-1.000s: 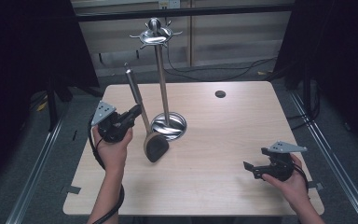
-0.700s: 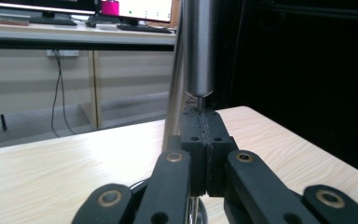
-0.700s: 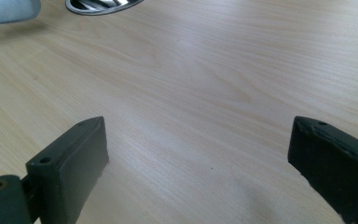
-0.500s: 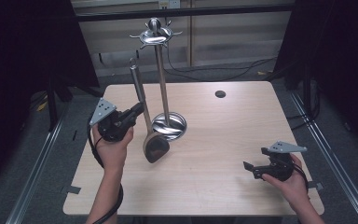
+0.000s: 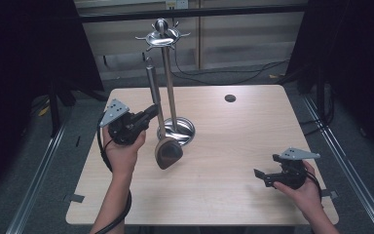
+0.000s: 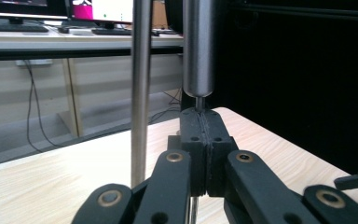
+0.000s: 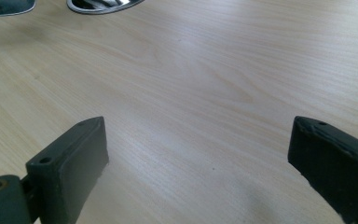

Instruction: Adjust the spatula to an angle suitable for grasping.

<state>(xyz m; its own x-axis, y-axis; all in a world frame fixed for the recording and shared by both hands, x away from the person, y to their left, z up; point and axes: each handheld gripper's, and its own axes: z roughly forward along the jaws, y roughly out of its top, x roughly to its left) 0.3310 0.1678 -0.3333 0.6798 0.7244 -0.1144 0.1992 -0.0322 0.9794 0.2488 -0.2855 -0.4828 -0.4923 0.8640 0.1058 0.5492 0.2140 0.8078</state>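
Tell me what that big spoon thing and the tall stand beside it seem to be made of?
The long-handled ladle looks like brushed steel: a dull grey handle, with a darker bowl that might be coated. The tall hook-topped stand seems polished, likely chromed, steel: its round base mirrors light. The pale table shows wood grain, possibly laminate.

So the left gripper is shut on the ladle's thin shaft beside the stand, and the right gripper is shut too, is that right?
Not quite: the right gripper is open, its jaws wide apart over bare table in the right gripper view. The left gripper is indeed shut on the ladle's thin shaft beside the stand.
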